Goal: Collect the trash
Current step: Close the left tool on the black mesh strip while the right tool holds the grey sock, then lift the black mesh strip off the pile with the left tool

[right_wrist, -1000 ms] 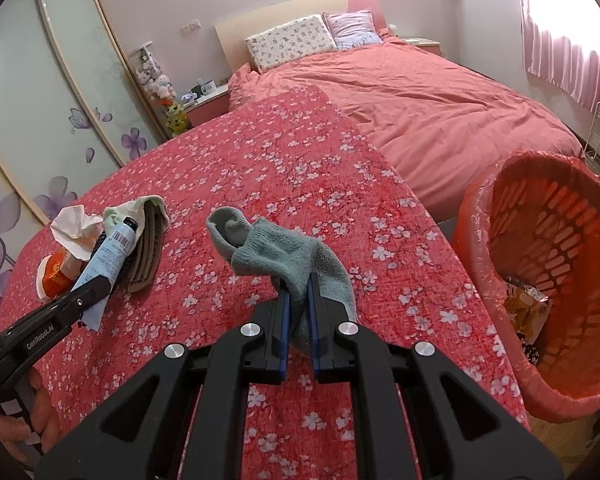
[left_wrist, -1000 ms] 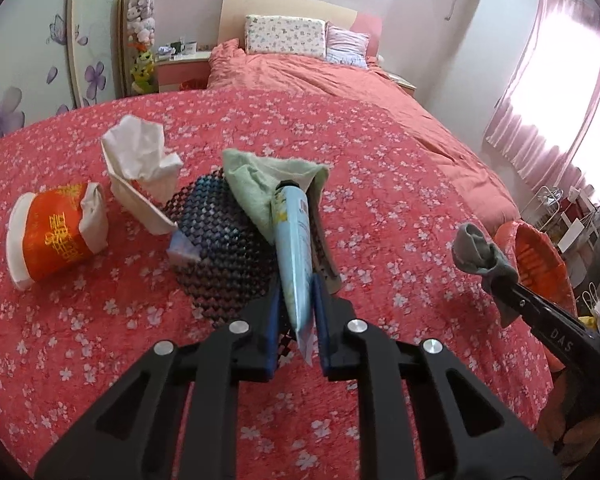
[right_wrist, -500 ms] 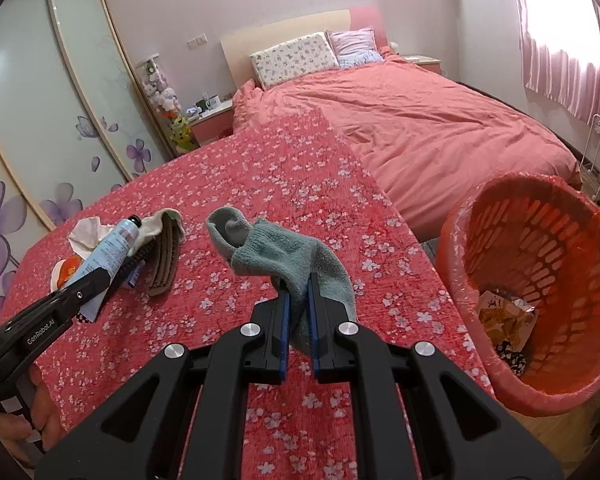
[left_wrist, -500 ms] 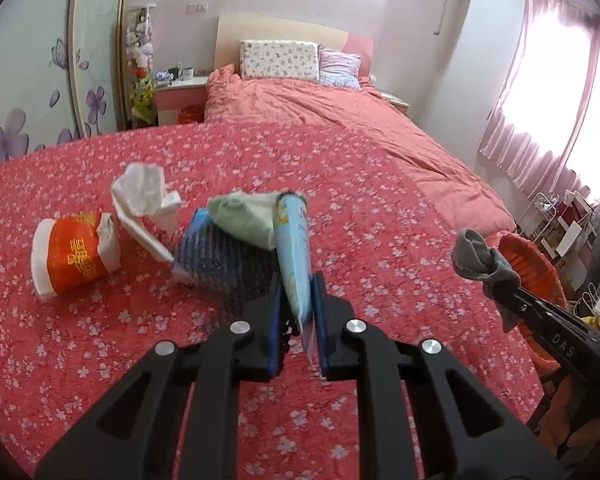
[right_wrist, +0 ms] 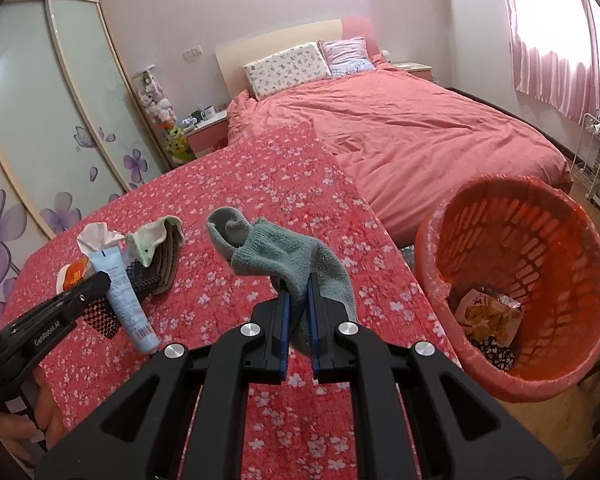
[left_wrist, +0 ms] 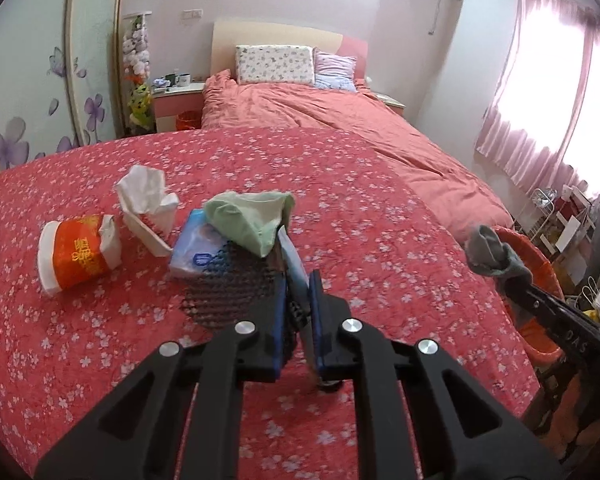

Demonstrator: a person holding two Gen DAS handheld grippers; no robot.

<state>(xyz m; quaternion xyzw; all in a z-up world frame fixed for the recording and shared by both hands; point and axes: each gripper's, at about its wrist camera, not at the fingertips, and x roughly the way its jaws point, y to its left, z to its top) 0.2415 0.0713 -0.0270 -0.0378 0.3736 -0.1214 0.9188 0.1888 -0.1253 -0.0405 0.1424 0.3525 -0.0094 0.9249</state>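
Observation:
My left gripper (left_wrist: pixel 298 280) holds a pale blue tube (left_wrist: pixel 294 258) above the red flowered cloth (left_wrist: pixel 380 240), and its jaws are closing on it. From the right wrist view the tube (right_wrist: pixel 122 300) hangs slanted from the left gripper (right_wrist: pixel 100 284). My right gripper (right_wrist: pixel 298 312) is shut on a grey-green sock (right_wrist: pixel 288 256), left of the orange basket (right_wrist: pixel 540 208). The sock (left_wrist: pixel 490 250) also shows at the right of the left wrist view.
An orange-and-white cup (left_wrist: pixel 78 254), crumpled tissue (left_wrist: pixel 146 200), a blue tissue pack (left_wrist: pixel 196 244), a green cloth (left_wrist: pixel 248 220) and a black mesh piece (left_wrist: pixel 232 292) lie on the cloth. Wrappers (right_wrist: pixel 488 316) lie in the basket. A bed (right_wrist: pixel 420 136) stands behind.
Both grippers have risen a little with their loads. The tube has tipped in the left jaws, so less of it reaches forward. The basket now looks nearer the right gripper.

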